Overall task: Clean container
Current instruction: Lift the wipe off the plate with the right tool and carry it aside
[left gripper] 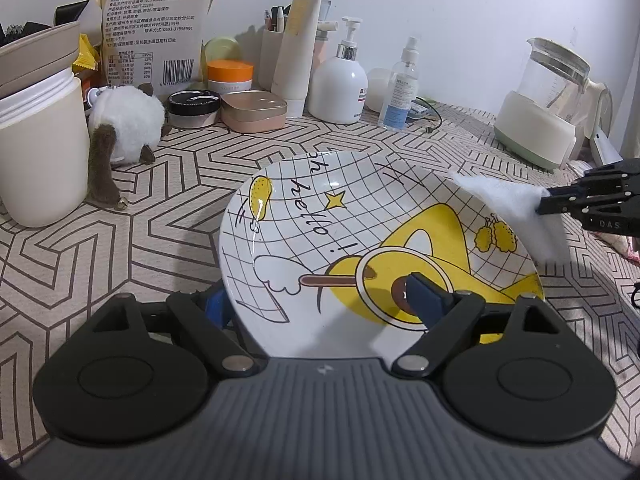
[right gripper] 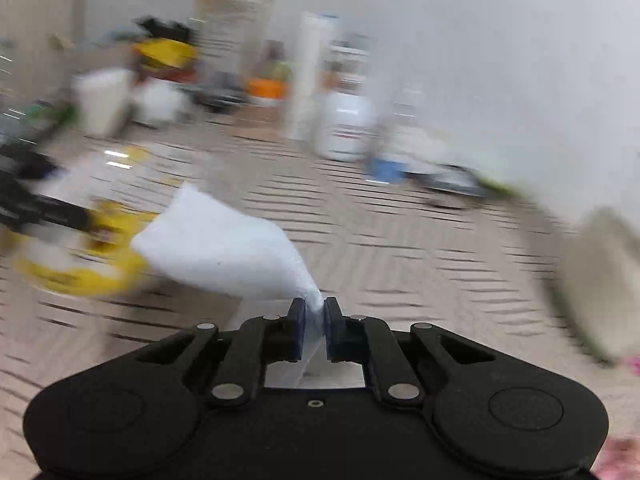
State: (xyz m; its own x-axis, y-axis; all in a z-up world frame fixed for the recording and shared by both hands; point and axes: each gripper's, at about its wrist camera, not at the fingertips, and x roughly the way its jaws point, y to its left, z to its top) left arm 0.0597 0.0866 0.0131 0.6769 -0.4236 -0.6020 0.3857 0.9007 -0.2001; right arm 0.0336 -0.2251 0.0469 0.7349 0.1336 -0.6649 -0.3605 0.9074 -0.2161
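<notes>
1. Ceramic, glossy and grid-printed with yellow cartoon figures, the bowl (left gripper: 360,240) sits tilted on the patterned tablecloth (left gripper: 140,240), right in front of the left gripper (left gripper: 320,300).
2. That left gripper straddles the bowl's near rim with its jaws wide: one blue pad (left gripper: 426,300) lies inside on the glaze, the other outside under the rim. Whether the pads truly pinch the wall I cannot tell; it looks more like a brace than a clamp.
3. Clamped tight in the right gripper (right gripper: 314,312) is a white wipe (right gripper: 224,248), one corner pinched between the pads and the rest fanning out loose ahead.
4. From the left wrist view, the wipe hangs at the bowl's right-hand rim, seemingly just above it or brushing it; contact is unclear.
5. To wipe well, I judge the loose flap should be laid flat on the inside wall and swept round the curve, while the left side keeps the bowl from sliding or tipping.
6. The left pad inside the bowl covers a patch that the wipe will miss.
7. Farther back stand a cream canister (left gripper: 40,152) and a plush toy (left gripper: 124,124) at the left, and a glass kettle (left gripper: 548,104) at the right.
8. Against the wall are a pump bottle (left gripper: 340,84), a spray bottle (left gripper: 400,92) and a snack bag (left gripper: 156,20), all well apart from the bowl and no hindrance.
</notes>
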